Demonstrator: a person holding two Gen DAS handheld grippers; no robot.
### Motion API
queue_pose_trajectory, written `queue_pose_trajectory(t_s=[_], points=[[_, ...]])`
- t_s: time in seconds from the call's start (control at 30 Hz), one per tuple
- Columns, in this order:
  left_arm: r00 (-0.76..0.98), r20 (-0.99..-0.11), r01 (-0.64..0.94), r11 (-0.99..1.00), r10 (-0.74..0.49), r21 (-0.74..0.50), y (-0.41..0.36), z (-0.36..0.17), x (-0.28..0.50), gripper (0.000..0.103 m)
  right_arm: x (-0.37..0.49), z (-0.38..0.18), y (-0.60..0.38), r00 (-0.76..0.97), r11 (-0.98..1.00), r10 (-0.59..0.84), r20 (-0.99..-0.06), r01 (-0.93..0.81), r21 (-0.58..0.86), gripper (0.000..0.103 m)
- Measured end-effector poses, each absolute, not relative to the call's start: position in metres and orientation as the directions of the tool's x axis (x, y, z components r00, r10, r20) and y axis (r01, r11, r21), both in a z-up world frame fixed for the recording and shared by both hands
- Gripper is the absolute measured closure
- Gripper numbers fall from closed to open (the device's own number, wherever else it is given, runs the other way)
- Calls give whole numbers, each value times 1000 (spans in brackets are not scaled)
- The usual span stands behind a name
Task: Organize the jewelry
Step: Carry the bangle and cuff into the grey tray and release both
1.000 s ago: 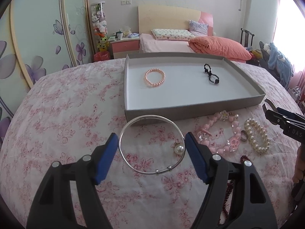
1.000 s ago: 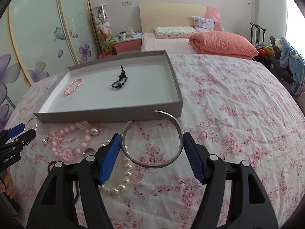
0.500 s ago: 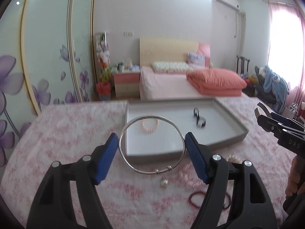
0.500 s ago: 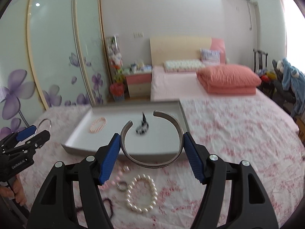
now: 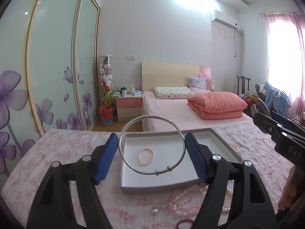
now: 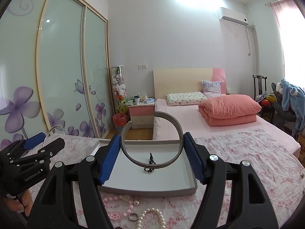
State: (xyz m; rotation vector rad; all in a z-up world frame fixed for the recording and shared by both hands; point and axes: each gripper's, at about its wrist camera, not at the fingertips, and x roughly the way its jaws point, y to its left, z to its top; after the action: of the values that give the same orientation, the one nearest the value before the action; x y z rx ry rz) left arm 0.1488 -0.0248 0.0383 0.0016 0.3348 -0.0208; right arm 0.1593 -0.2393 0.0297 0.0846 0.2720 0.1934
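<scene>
My left gripper [image 5: 151,157] is shut on a thin silver bangle [image 5: 133,168] and holds it in the air above the grey tray [image 5: 158,188]. A pink bead bracelet [image 5: 145,156] lies in the tray. My right gripper [image 6: 152,157] is shut on a wide open silver cuff [image 6: 171,121], also held above the tray [image 6: 148,190]. A black bead bracelet [image 6: 150,162] lies in the tray. The left gripper also shows at the left of the right wrist view [image 6: 34,152], and the right gripper at the right edge of the left wrist view [image 5: 276,127].
Loose jewelry lies on the floral cloth in front of the tray: a pink flower bead necklace [image 5: 187,204], a white pearl bracelet [image 6: 150,219], a ring [image 6: 133,217]. A bed [image 6: 219,114] with an orange duvet stands behind. Sliding wardrobe doors [image 5: 38,76] are at the left.
Both grippers have risen from the cloth with their bangles and tilted up. The tray and the loose jewelry now sit lower in both views.
</scene>
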Motion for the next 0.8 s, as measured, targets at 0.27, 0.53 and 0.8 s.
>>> queue_pose_trajectory(t_s=[0.27, 0.53, 0.8], points=[[954, -301, 11, 1000, -11, -2, -28, 44, 160, 33, 165, 34, -242, 953, 978, 193, -233, -169, 118, 36], [944, -329, 15, 999, -25, -33, -29, 38, 188, 33, 191, 28, -238, 947, 979, 195, -257, -171, 112, 36], [909, -416, 12, 999, -29, -43, -25, 9, 231, 33, 248, -8, -234, 887, 974, 209, -411, -152, 168, 36]])
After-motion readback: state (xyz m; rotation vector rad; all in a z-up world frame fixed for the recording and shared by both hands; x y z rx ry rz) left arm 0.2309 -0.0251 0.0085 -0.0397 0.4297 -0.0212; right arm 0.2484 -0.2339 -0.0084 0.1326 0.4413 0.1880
